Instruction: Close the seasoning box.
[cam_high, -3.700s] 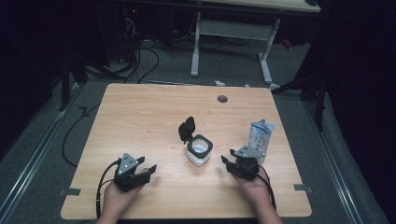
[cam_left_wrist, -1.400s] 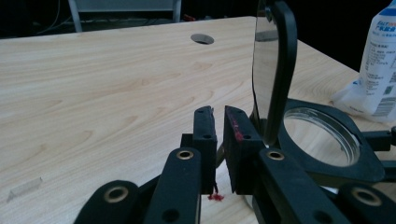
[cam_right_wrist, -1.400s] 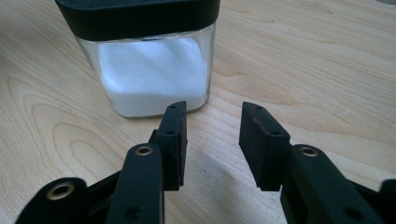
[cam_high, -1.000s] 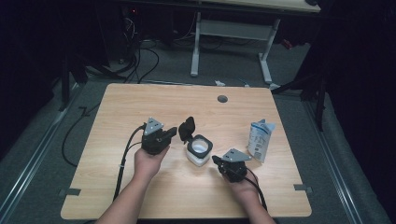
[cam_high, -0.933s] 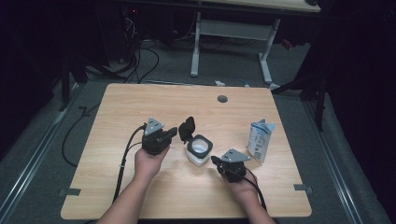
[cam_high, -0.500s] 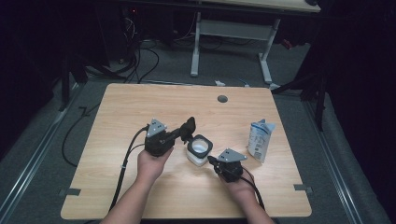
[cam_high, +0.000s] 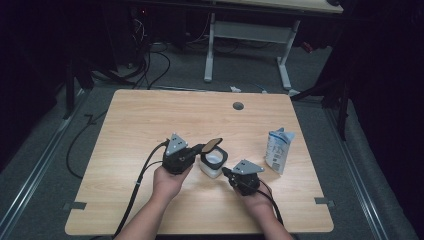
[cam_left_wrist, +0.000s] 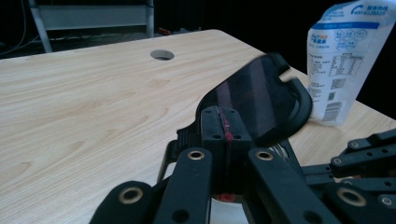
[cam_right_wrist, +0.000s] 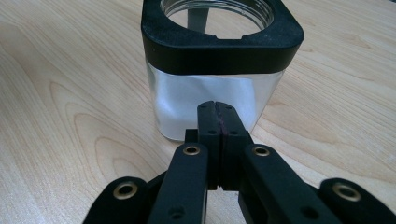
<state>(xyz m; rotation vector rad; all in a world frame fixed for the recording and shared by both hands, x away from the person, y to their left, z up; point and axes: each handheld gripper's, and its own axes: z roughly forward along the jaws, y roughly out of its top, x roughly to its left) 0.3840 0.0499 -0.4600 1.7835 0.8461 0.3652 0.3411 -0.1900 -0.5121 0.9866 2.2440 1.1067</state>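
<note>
A square clear jar with a black collar (cam_high: 214, 163) (cam_right_wrist: 219, 51) stands in the middle of the table, its round dark lid (cam_high: 212, 145) (cam_left_wrist: 259, 100) hinged up at the back left. My left gripper (cam_high: 199, 149) (cam_left_wrist: 223, 122) is shut, its tips right at the raised lid; whether they touch it I cannot tell. My right gripper (cam_high: 225, 172) (cam_right_wrist: 218, 116) is shut too, with its tips close against the jar's near wall. A white and blue pouch (cam_high: 278, 150) (cam_left_wrist: 343, 56) stands upright to the right of the jar.
The wooden table (cam_high: 150, 125) has a round cable hole (cam_high: 238, 106) (cam_left_wrist: 162, 55) near its far edge. Black cables (cam_high: 142, 175) trail from both grippers toward the front. Beyond the table stands a white desk frame (cam_high: 245, 45) on a grey floor.
My left gripper has moved right across the table, up to the jar's raised lid. The right gripper crept slightly left toward the jar. Jar and pouch stayed put.
</note>
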